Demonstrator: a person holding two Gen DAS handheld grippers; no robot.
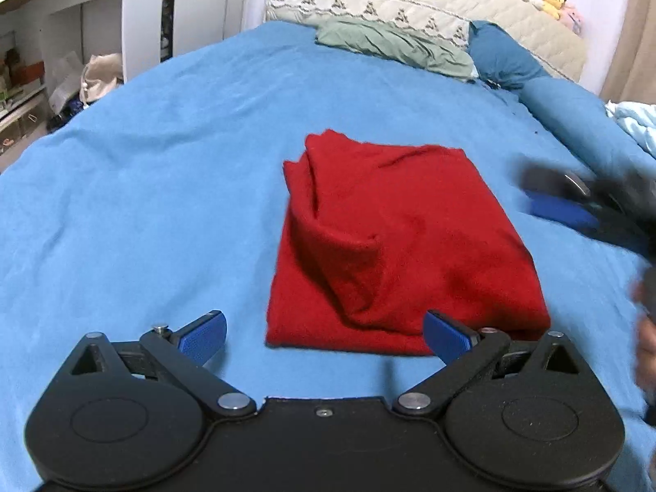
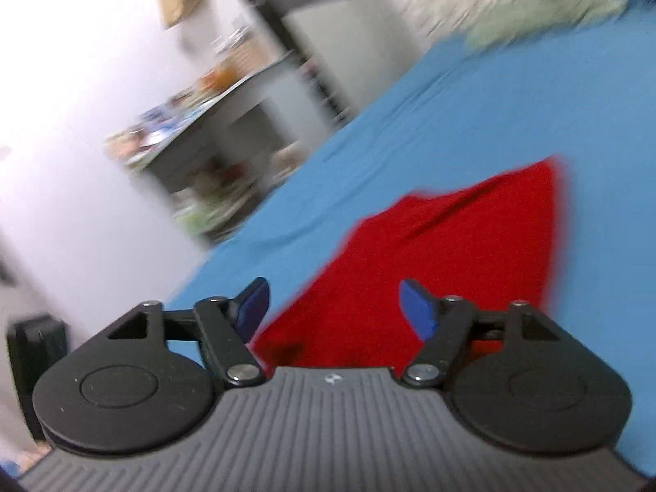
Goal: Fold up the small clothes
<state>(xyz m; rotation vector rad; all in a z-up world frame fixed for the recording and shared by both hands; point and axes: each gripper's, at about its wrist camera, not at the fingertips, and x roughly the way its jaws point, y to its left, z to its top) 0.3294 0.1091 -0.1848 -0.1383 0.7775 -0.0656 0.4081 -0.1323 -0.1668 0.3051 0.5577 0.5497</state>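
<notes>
Starting at the left, our left gripper hangs low over the blue bedsheet with its jaws spread wide and nothing between them. Its left blue pad sits over bare sheet, off to the left of the cloth; its right pad overlaps the near right corner of the red garment. So the garment lies just ahead of this gripper and a little to its right, with its near edge reaching between the pads. It is folded into a rough rectangle, flat on the sheet, with loose ridges running along its left side. Its long axis runs straight away from the gripper toward the head of the bed, and the far left corner bunches up into a small peak. Beyond it lie a green pillow and a dark blue pillow.

Further right in the same view we see our right gripper as a motion-blurred shape beside the garment's right edge, apart from it.

From the right wrist view, badly blurred and tilted, our right gripper is also released, jaws apart and empty. The red garment lies directly ahead of and under it, stretching away and to the right toward a far corner.
</notes>
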